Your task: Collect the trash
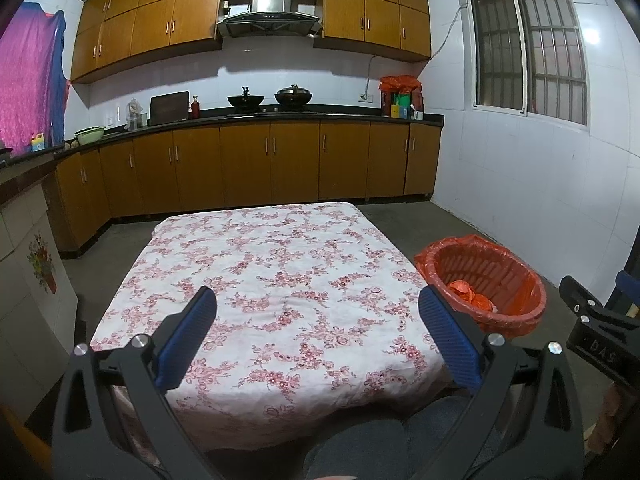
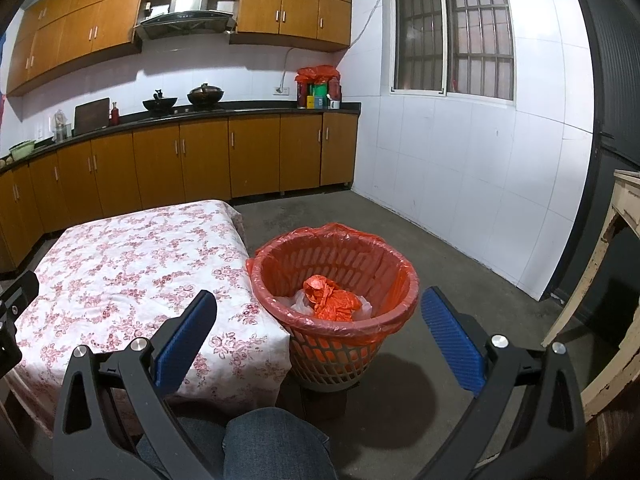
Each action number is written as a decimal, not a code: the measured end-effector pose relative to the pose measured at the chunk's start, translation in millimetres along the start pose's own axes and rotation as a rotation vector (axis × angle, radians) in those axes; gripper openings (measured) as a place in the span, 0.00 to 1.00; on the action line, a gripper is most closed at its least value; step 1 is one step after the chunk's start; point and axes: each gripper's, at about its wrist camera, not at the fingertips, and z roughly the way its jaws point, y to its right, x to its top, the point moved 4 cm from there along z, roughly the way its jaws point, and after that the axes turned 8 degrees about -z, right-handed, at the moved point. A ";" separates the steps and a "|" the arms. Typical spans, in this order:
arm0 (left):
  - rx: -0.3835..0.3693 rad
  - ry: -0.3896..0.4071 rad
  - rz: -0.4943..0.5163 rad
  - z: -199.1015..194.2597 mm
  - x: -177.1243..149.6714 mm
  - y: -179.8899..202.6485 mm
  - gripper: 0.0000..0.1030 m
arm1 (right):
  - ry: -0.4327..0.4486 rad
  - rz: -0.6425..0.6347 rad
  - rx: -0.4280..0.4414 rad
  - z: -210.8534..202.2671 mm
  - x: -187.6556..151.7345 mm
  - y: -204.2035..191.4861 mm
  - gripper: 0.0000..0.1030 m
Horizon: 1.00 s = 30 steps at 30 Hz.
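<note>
We are seeing the trash, a crumpled orange bag (image 2: 334, 300) with pale plastic under it, lying at the bottom of the basket (image 2: 394, 280), which is wearing an orange liner and standing on the concrete floor (image 2: 440, 240) just beside the right edge of the surface (image 2: 120, 264). The floral cloth covering that surface is showing nothing on it. We are holding the right gripper (image 2: 318, 324) above our knee (image 2: 276, 440), its blue fingers (image 2: 186, 332) spread wide and gripping nothing, the basket framed between them. The left gripper (image 1: 318, 324) is hovering over the cloth, fingers equally wide and bare. Beyond, wooden cabinets (image 2: 208, 160) are running along the wall, a barred window (image 2: 452, 32) sitting to the right.
</note>
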 end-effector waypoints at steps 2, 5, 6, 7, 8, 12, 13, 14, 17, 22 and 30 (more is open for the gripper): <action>0.000 0.000 0.000 0.0 0.5 -0.1 0.96 | 0.000 0.002 -0.001 0.6 -0.8 0.3 0.98; 0.000 0.000 0.000 0.0 0.3 0.0 0.96 | 0.000 0.003 -0.002 0.9 -1.3 1.4 0.98; 0.000 0.000 -0.001 -0.1 0.3 0.0 0.96 | -0.001 0.003 -0.001 0.9 -1.3 1.4 0.98; 0.001 0.001 -0.001 -0.1 0.3 0.0 0.96 | 0.000 0.003 -0.001 1.0 -1.3 1.5 0.98; 0.001 0.000 -0.001 0.0 0.3 0.1 0.96 | -0.001 0.003 -0.002 1.1 -1.3 1.5 0.98; 0.002 0.000 -0.001 0.1 0.6 0.1 0.96 | 0.000 0.003 -0.002 0.9 -1.1 1.6 0.98; 0.001 0.000 -0.001 0.3 0.8 -0.2 0.96 | 0.000 0.003 -0.001 1.0 -1.1 1.7 0.98; 0.000 -0.001 -0.001 0.3 0.7 0.0 0.96 | 0.000 0.003 -0.002 1.2 -1.3 1.8 0.98; 0.000 -0.001 0.000 0.9 0.9 0.0 0.96 | -0.001 0.003 -0.001 1.1 -1.1 1.7 0.98; 0.000 -0.004 -0.002 1.1 0.6 0.2 0.96 | -0.001 0.003 -0.001 1.3 -1.1 1.8 0.98; 0.000 -0.008 -0.004 2.5 0.3 -1.4 0.96 | -0.003 0.005 -0.001 1.7 -2.5 2.3 0.98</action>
